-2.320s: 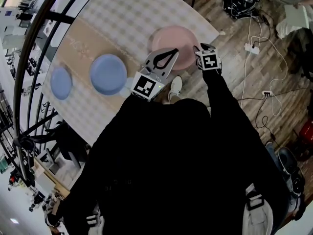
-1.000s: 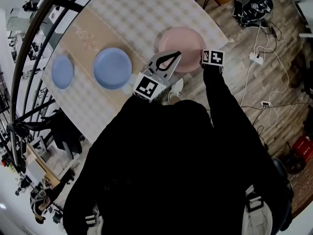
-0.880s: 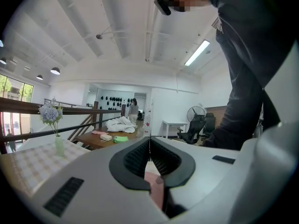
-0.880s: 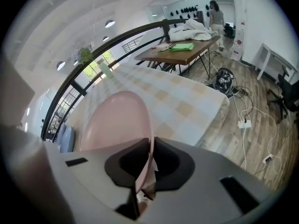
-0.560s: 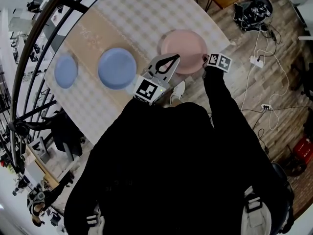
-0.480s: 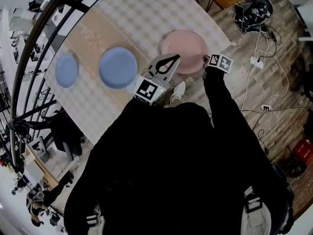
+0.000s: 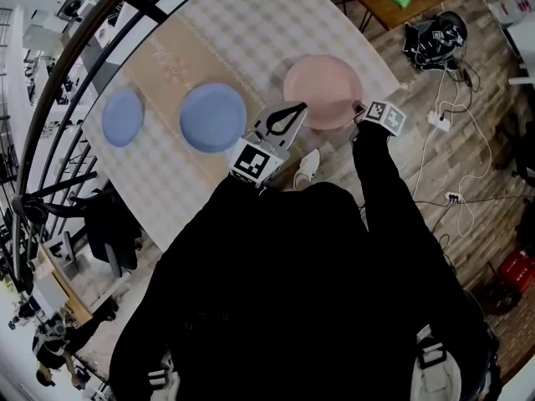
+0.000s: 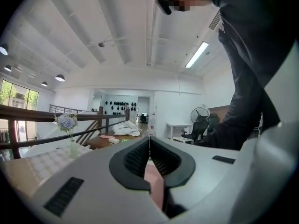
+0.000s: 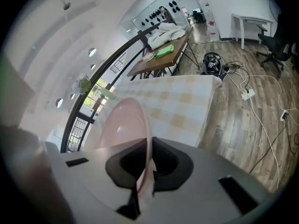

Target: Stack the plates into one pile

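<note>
Plates are seen spread along the checked table (image 7: 242, 23): a small blue plate (image 7: 123, 117) at left, then a larger blue plate (image 7: 212, 117). The left gripper (image 7: 299, 107) is held just beside the pink plate (image 7: 323, 90), jaws pressed together. That plate's right rim is clamped by the right gripper (image 7: 361, 109), whose jaws have just been closing on it.

A wood-plank floor (image 7: 493, 174) bearing a white power strip (image 7: 438, 120) was recorded, a curved black railing (image 7: 52, 72) was observed beside the checked table (image 7: 251, 23), and the white ceiling (image 8: 117, 41) was lit by a strip light (image 8: 196, 55).
</note>
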{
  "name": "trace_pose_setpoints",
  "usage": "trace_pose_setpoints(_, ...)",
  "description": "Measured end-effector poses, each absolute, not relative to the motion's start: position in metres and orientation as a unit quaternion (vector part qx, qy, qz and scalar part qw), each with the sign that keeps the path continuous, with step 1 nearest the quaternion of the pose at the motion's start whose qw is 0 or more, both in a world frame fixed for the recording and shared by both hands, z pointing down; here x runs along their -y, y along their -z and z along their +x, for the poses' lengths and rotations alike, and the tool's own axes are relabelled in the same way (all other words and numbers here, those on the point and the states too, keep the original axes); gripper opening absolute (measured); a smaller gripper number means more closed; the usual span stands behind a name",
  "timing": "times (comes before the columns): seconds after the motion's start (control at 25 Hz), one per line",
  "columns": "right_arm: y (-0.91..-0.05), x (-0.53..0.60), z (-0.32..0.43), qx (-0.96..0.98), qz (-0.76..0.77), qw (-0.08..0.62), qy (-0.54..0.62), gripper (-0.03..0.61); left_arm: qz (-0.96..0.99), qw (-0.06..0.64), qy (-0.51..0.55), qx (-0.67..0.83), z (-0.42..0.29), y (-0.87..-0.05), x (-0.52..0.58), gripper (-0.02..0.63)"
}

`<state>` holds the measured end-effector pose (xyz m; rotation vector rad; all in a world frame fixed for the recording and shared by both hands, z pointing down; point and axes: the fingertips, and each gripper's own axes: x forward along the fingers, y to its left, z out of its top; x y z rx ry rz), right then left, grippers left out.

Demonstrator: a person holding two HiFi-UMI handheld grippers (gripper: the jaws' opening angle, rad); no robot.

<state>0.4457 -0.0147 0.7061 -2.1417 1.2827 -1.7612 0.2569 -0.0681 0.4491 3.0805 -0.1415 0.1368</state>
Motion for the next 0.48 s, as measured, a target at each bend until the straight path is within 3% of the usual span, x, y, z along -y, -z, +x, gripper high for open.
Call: trace_pose_setpoints(0.48, -0.678, 0.066, 0.393, -0.466, -0.669, 0.061, 0.575, 0.021, 0.994, 0.015, -0.028, 0.107, 0.193, -0.441, 0.089, 0.020)
